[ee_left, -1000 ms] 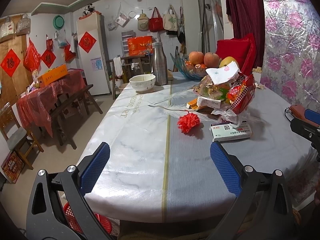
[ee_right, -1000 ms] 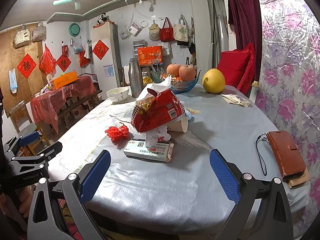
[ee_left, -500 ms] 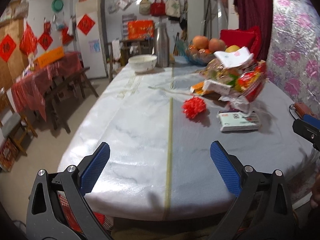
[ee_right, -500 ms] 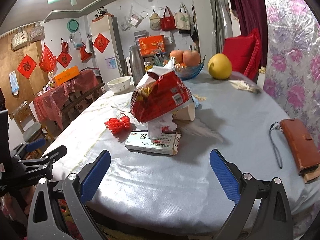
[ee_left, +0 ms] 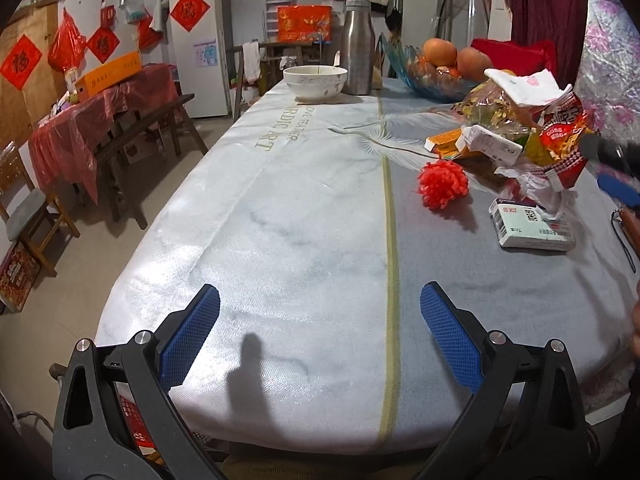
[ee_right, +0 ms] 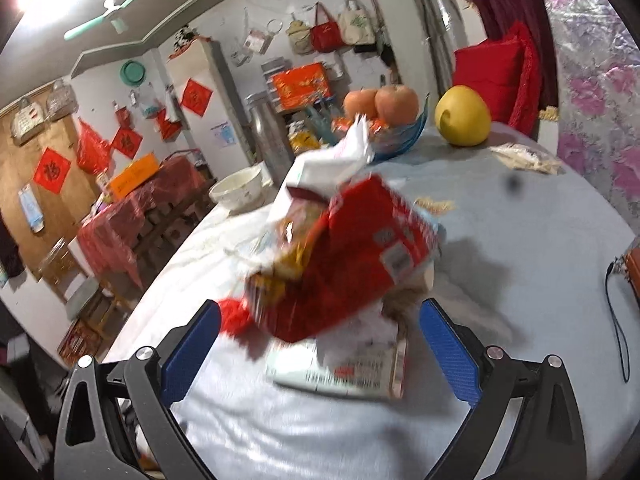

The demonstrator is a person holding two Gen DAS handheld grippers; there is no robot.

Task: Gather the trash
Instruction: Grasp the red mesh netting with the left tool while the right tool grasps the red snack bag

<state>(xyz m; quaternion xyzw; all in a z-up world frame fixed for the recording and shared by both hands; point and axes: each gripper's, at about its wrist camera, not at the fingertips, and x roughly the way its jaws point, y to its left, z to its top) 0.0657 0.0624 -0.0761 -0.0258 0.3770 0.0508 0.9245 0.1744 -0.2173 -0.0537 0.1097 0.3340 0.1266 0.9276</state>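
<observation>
A pile of trash lies on the table: a red snack bag [ee_right: 352, 264] stuffed with wrappers, a white medicine box [ee_right: 340, 368] in front of it and a red crumpled ball [ee_right: 236, 316] to its left. In the left wrist view the bag [ee_left: 560, 148], box [ee_left: 532, 230] and red ball [ee_left: 442, 184] sit at the right. My right gripper [ee_right: 320, 356] is open, close to the box and bag, its jaws on either side of them. My left gripper [ee_left: 320, 340] is open and empty over the table's near edge.
A white bowl [ee_left: 315, 80], steel flask [ee_left: 359, 48] and blue glass fruit bowl [ee_left: 424, 76] stand at the far end. A yellow pomelo [ee_right: 462, 116] and a brown wallet [ee_right: 634, 268] lie on the right. A red basket [ee_left: 136, 428] sits below the near edge.
My right gripper has moved forward, close up to the snack bag and box. My left gripper has tilted and moved in over the table edge. Both stay open.
</observation>
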